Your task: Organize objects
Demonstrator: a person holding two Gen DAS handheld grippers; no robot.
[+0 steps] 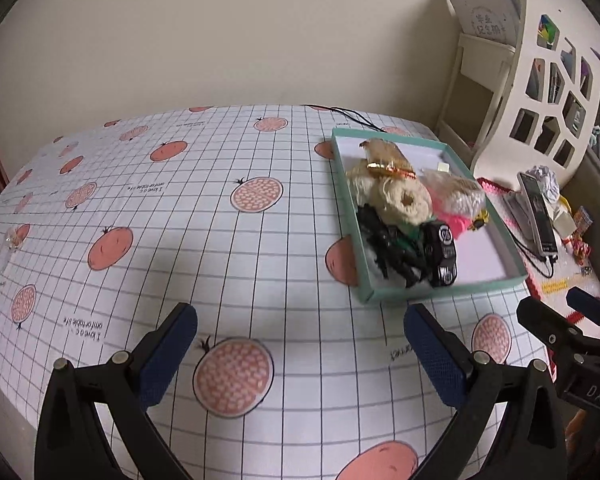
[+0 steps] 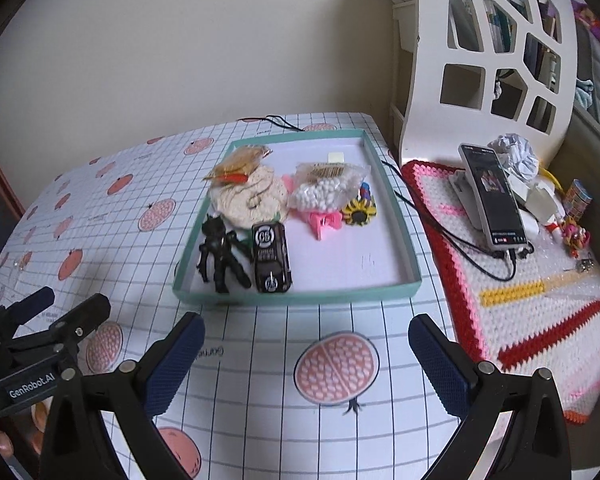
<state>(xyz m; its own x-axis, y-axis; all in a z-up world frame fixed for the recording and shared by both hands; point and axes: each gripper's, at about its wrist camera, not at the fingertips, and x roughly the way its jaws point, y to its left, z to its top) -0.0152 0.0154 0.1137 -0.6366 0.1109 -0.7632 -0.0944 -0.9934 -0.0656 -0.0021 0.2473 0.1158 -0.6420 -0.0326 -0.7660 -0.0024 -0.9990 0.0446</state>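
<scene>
- Two grippers are seen over the table (image 2: 260, 344), the left gripper (image 1: 300, 344) and the right gripper (image 2: 306, 354); both are spread wide and nothing is held between their blue pads.
- Most of the objects are already gathered inside the teal tray (image 2: 396, 216), which lies near the far right corner of the table.
- A black toy car (image 2: 271, 258) and a black figure (image 2: 220, 252) are placed at the front left of the tray, just beside each other.
- A cream crocheted piece (image 2: 248, 196), a bag of white beads (image 2: 326, 188), a pink clip (image 2: 324, 222) and a sunflower ornament (image 2: 359, 212) are packed behind them.
- One small clear item (image 1: 10, 240) is seen far on the left of the table; what it is cannot be told, and it is judged to be perhaps not yet sorted.
- A risk is judged here: if the tray is pushed at its front wall, it can slide toward the table edge, because it is light.
- The black cable (image 2: 452, 236) beside the tray could be caught by a finger, and the phone (image 2: 494, 196) on the crocheted mat (image 2: 540, 312) could be pulled down.
</scene>
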